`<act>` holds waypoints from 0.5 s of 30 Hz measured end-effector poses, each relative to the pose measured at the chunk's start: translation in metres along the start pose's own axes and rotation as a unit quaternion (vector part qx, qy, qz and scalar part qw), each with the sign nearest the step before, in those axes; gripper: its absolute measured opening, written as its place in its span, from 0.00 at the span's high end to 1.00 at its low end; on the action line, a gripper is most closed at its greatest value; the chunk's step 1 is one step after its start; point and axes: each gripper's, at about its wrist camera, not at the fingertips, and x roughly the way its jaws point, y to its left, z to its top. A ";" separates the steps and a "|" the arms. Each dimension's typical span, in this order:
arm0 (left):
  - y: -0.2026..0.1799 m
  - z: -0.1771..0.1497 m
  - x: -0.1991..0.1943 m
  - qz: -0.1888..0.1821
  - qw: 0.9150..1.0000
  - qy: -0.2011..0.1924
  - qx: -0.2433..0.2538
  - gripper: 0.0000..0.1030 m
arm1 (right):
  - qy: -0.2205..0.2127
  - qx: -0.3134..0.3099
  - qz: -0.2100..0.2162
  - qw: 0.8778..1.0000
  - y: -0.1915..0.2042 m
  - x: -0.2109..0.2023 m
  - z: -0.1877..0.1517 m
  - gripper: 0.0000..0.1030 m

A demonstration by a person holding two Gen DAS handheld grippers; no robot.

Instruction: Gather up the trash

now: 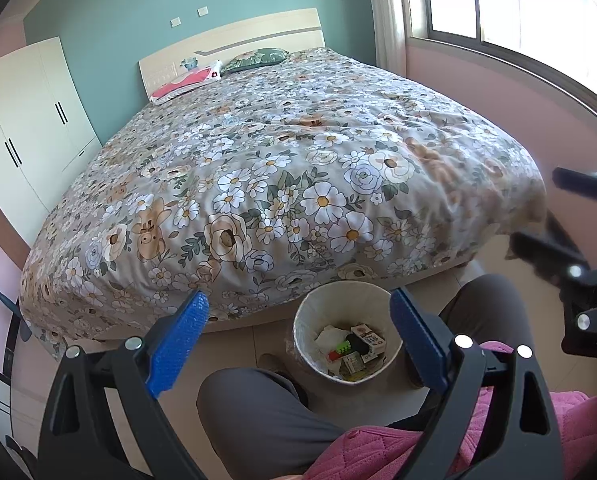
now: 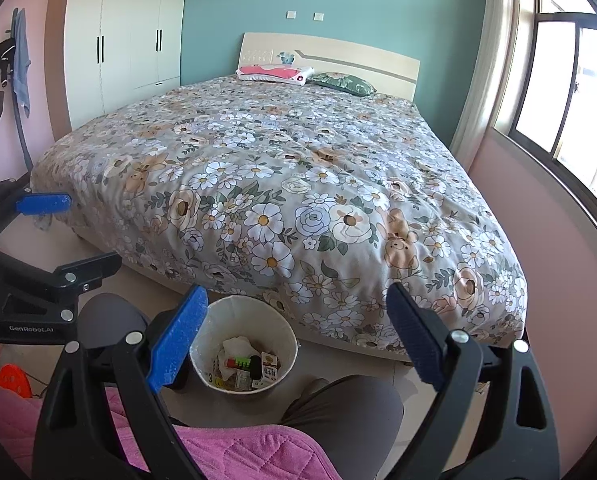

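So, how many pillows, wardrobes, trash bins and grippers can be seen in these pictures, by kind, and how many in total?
Pillows: 2, one pink and white pillow, one green floral pillow
Wardrobe: 1
Trash bin: 1
Grippers: 2, the left gripper and the right gripper, both open and empty
Total: 6

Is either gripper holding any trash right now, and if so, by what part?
Nothing is held. The left gripper and right gripper both stand open and empty above the bin, where the trash already lies.
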 end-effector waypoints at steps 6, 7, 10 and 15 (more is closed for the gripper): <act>0.000 0.000 0.000 -0.002 1.000 0.001 -0.001 0.09 | 0.002 -0.001 0.003 1.000 0.002 0.001 -0.001 0.13; 0.000 0.001 0.001 -0.002 1.000 0.002 -0.002 0.09 | 0.001 -0.002 0.003 1.000 0.002 0.000 -0.001 0.13; 0.001 0.001 0.001 -0.001 1.000 0.002 -0.004 0.09 | 0.002 -0.001 0.003 1.000 0.002 0.001 -0.001 0.13; 0.001 0.001 0.001 -0.001 1.000 0.002 -0.002 0.09 | 0.005 -0.002 0.004 1.000 0.004 0.002 -0.001 0.13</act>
